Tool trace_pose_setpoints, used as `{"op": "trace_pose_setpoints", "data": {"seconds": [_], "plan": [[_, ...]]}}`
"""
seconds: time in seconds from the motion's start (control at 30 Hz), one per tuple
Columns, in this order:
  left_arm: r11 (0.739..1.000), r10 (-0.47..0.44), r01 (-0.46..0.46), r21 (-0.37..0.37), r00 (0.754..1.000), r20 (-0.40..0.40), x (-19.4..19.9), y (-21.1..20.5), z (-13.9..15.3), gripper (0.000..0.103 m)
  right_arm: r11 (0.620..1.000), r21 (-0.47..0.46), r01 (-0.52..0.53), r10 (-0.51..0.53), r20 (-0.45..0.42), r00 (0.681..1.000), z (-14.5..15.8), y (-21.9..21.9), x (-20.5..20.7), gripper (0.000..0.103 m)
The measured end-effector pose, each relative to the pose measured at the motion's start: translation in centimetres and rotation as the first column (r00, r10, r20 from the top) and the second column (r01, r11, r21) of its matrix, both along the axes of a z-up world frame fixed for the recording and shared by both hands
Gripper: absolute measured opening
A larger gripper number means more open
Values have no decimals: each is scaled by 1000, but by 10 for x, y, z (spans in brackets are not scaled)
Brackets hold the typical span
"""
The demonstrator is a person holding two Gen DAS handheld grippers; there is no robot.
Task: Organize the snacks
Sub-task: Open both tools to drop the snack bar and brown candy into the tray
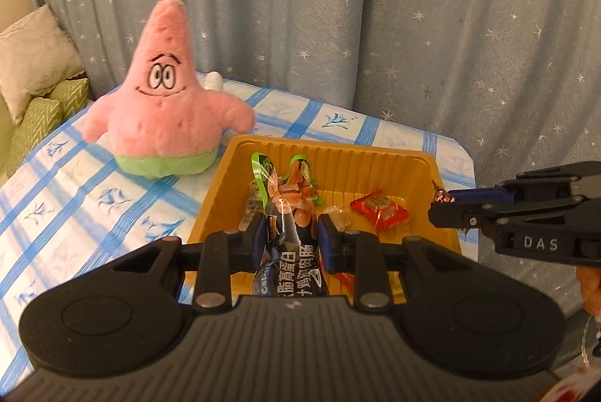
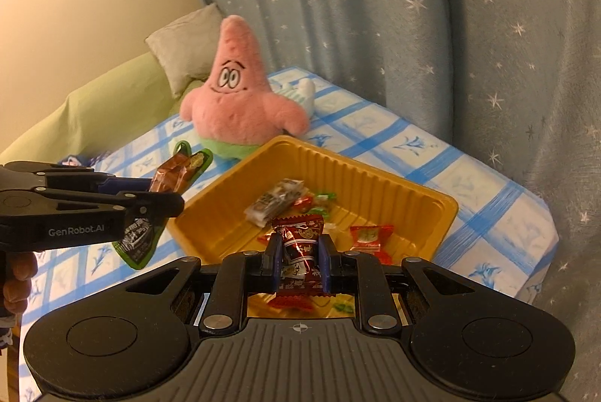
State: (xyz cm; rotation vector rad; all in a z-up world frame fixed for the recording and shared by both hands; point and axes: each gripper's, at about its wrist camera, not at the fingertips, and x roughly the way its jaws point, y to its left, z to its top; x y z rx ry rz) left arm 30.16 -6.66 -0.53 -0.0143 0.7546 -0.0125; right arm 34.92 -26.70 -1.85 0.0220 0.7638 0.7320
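Note:
A yellow plastic tray [image 1: 338, 157] [image 2: 375, 173] sits on the blue-checked tablecloth and holds several wrapped snacks, among them a red candy [image 1: 379, 210] [image 2: 370, 238] and a grey-white packet [image 2: 276, 201]. My left gripper [image 1: 289, 233] is shut on a dark sausage packet with a green edge [image 1: 289, 248] [image 2: 176, 173], held over the tray's near left side. My right gripper [image 2: 298, 255] is shut on a dark red candy wrapper [image 2: 300, 244] [image 1: 442, 196] over the tray's near edge. In the left wrist view the right gripper [image 1: 443, 204] comes in from the right.
A pink star plush toy [image 1: 169, 101] [image 2: 240, 97] stands on the table just behind the tray's left corner. A star-patterned curtain [image 1: 375, 7] hangs behind the table. A green sofa with cushions [image 1: 33, 64] lies to the left. The table edge [image 2: 541, 214] runs at the right.

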Motion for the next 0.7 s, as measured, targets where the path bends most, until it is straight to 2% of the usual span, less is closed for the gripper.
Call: {"op": "trace_pose_setpoints", "data": {"seconds": [0.3, 0.7], "plan": [[998, -51, 52, 30, 997, -52, 41, -15, -19, 26, 999, -5, 41, -41, -52, 998, -17, 4, 28, 20], [996, -72, 77, 39, 990, -123, 70, -19, -46, 26, 997, -11, 72, -73, -104, 992, -34, 1, 49, 20]]}}
